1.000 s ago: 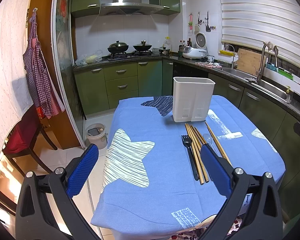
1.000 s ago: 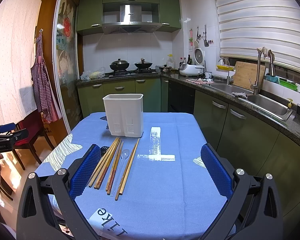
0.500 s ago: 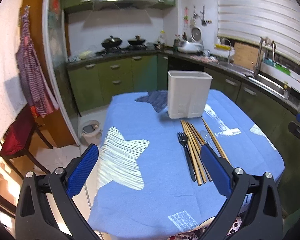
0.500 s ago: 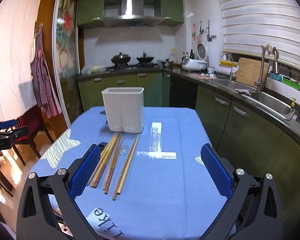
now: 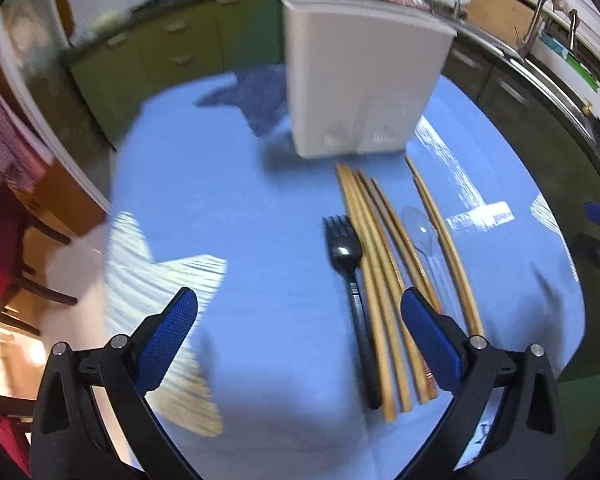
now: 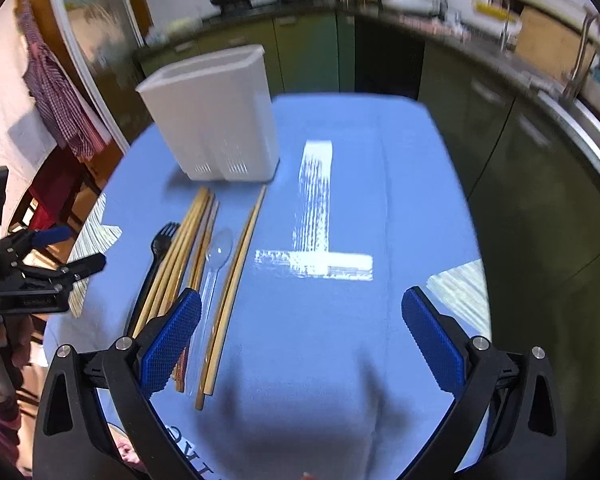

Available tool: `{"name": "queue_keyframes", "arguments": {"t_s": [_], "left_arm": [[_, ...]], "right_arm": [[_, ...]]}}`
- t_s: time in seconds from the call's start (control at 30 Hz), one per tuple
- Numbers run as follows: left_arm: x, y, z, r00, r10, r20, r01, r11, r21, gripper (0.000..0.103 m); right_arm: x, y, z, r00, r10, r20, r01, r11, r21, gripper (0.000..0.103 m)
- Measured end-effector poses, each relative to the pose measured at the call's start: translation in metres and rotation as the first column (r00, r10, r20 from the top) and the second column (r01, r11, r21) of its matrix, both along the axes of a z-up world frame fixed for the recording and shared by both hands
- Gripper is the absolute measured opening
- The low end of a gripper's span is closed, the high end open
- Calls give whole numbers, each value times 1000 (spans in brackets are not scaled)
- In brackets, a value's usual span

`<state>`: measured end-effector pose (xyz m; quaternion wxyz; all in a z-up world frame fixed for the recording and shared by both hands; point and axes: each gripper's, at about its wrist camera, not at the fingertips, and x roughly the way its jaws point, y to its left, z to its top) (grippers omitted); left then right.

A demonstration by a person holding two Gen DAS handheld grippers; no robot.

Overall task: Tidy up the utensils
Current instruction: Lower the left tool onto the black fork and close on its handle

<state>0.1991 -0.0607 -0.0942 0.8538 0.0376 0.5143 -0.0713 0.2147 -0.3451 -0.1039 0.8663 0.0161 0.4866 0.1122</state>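
Note:
A white utensil holder [image 5: 360, 88] [image 6: 216, 116] stands upright on the blue tablecloth. In front of it lie several wooden chopsticks [image 5: 376, 280] [image 6: 180, 256], a black plastic fork [image 5: 350, 280] [image 6: 156, 256] and a clear plastic spoon [image 5: 422, 232] [image 6: 218, 256], side by side. My left gripper [image 5: 298, 328] hovers open above the cloth; its right pad is over the chopsticks' near ends. My right gripper [image 6: 300, 332] is open too, its left pad above the chopsticks' near ends. Neither holds anything.
The table [image 6: 340, 208] fills both views, with green kitchen cabinets [image 6: 500, 128] and a sink counter to the right and behind. A red chair [image 5: 0, 248] stands left of the table. The other gripper and a hand [image 6: 28, 280] show at the left edge.
Both grippers have tilted down and moved forward toward the table, so the utensils and holder now look larger and closer. Nothing on the table has moved.

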Motion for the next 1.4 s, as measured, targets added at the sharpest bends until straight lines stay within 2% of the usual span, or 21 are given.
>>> {"name": "queue_keyframes", "arguments": {"t_s": [0.1, 0.2, 0.27, 0.37, 0.4, 0.53, 0.6, 0.7, 0.73, 0.87, 1.2, 1.4], "left_arm": [[11, -8, -10, 998, -5, -65, 5, 1000, 3, 94], [18, -14, -16, 993, 3, -116, 1, 1000, 31, 77], [22, -17, -20, 989, 12, -145, -5, 999, 48, 74], [27, -19, -23, 985, 29, -168, -17, 997, 74, 65], [28, -20, -25, 983, 33, -180, -20, 997, 76, 59], [32, -24, -30, 971, 33, -236, -19, 998, 61, 49], [34, -28, -32, 969, 31, -246, -16, 998, 63, 39], [38, -33, -38, 961, 29, -274, -15, 998, 54, 33], [40, -34, -39, 960, 30, -277, -16, 998, 54, 32], [45, -38, -44, 956, 22, -291, -11, 999, 42, 18], [54, -58, -45, 957, 16, -291, 13, 995, 97, 10], [53, -60, -47, 952, 27, -306, 2, 996, 93, 9]], "right_arm": [[16, -2, -8, 998, 0, -70, 1, 1000, 22, 99], [29, -2, -17, 992, 10, -129, -5, 999, 46, 96], [35, -1, -22, 988, 14, -155, -7, 999, 45, 94], [41, 2, -26, 985, 16, -174, -10, 999, 39, 87], [41, 4, -26, 984, 22, -177, -16, 999, 37, 82], [46, 9, -31, 979, 39, -200, -31, 999, 45, 71], [48, 9, -32, 977, 42, -211, -32, 998, 49, 66], [50, 6, -35, 974, 47, -221, -33, 997, 67, 58], [49, 5, -36, 974, 48, -223, -33, 997, 70, 58], [47, 1, -33, 978, 47, -202, -35, 998, 61, 58], [47, 0, -29, 981, 51, -188, -43, 998, 46, 54], [48, 4, -25, 980, 62, -187, -53, 997, 53, 54]]}}
